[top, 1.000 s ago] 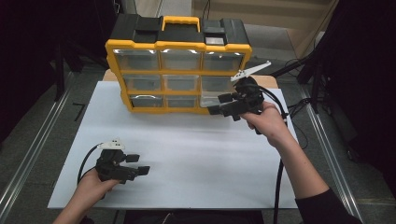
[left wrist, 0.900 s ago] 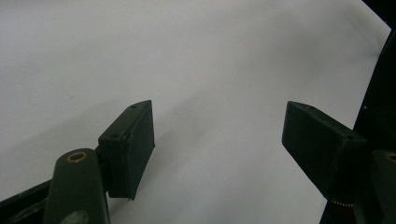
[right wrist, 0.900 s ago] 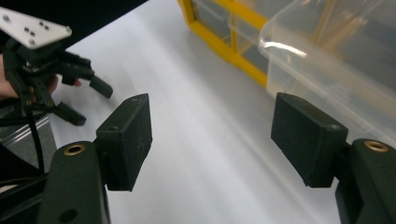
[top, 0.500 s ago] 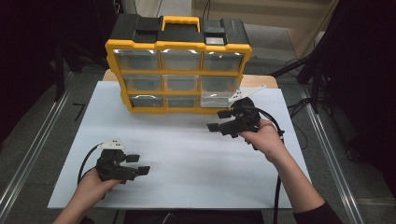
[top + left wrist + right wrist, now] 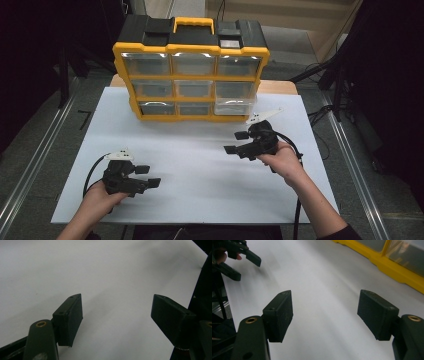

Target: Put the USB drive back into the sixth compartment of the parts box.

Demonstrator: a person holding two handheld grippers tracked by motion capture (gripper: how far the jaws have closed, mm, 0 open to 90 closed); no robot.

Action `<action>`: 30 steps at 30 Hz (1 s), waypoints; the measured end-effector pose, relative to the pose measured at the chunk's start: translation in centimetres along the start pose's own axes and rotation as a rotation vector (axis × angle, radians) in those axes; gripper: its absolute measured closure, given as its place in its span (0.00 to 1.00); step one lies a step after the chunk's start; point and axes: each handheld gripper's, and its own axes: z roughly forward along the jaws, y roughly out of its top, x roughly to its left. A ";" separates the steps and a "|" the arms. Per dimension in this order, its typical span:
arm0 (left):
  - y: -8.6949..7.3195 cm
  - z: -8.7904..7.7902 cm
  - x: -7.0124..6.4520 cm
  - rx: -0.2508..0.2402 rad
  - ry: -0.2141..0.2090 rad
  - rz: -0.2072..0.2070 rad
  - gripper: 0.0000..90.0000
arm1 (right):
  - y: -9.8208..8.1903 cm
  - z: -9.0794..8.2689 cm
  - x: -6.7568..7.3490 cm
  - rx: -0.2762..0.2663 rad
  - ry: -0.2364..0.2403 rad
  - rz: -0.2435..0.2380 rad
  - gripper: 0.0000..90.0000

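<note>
Left gripper (image 5: 148, 176): near left on white sheet (image 5: 200, 165), jaws apart, empty | right gripper (image 5: 236, 142): right, jaws apart, empty | drawer cabinet (image 5: 192, 70): far centre, bottom-right drawer (image 5: 234, 106) protruding.

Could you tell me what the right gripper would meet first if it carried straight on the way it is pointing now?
Most likely the white table surface. The right gripper is open with nothing between its jaws and points low across the sheet; the left gripper lies off to one side, the yellow drawer organizer to the other. Depth is uncertain.
</note>
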 end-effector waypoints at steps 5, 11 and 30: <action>0.0 0.0 0.0 0.003 0.001 0.004 0.30 | -1.0 0.4 0.1 -0.003 -0.007 0.006 0.30; 0.0 0.0 -0.1 -0.002 -0.003 0.006 0.30 | -2.0 0.8 0.0 0.006 -0.026 0.023 0.30; 0.0 0.1 -0.1 0.002 0.002 0.006 0.30 | -5.2 0.4 0.1 0.005 -0.083 0.080 0.29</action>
